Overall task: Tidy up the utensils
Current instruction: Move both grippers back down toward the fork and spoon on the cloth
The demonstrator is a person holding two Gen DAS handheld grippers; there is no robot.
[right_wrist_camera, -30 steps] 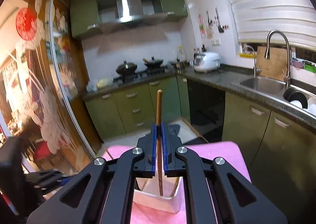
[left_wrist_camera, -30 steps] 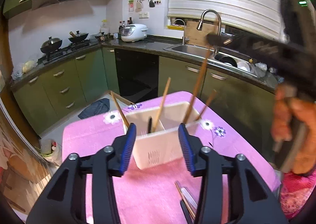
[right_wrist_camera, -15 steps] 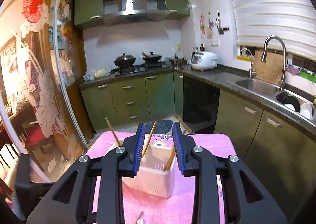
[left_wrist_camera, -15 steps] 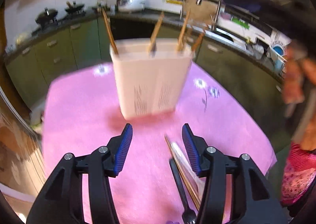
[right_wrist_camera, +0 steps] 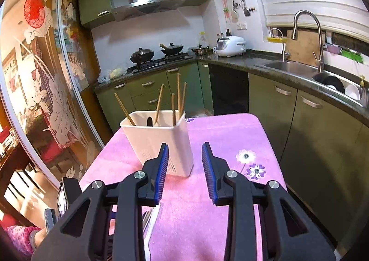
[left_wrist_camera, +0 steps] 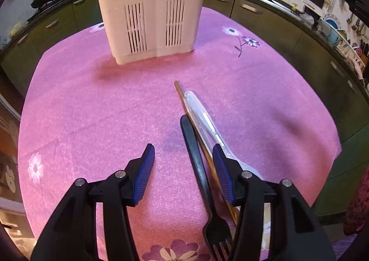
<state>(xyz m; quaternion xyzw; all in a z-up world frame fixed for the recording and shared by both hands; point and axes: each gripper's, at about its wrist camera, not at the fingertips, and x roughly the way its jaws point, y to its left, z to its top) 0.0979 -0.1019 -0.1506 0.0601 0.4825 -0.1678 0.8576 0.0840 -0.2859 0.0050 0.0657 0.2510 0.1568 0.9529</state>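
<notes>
Most of the job looks done: five wooden chopsticks (right_wrist_camera: 159, 103) and one dark handle stand in the white utensil holder (right_wrist_camera: 159, 143) at the far side of the pink-covered bench (left_wrist_camera: 92, 111). Left lying near are a black fork (left_wrist_camera: 196, 157), one chopstick (left_wrist_camera: 182, 97) and a clear spoon (left_wrist_camera: 203, 118). The left claw (left_wrist_camera: 183, 164) hangs half open over them, empty. The right claw (right_wrist_camera: 185, 164) has just opened and holds nothing.
</notes>
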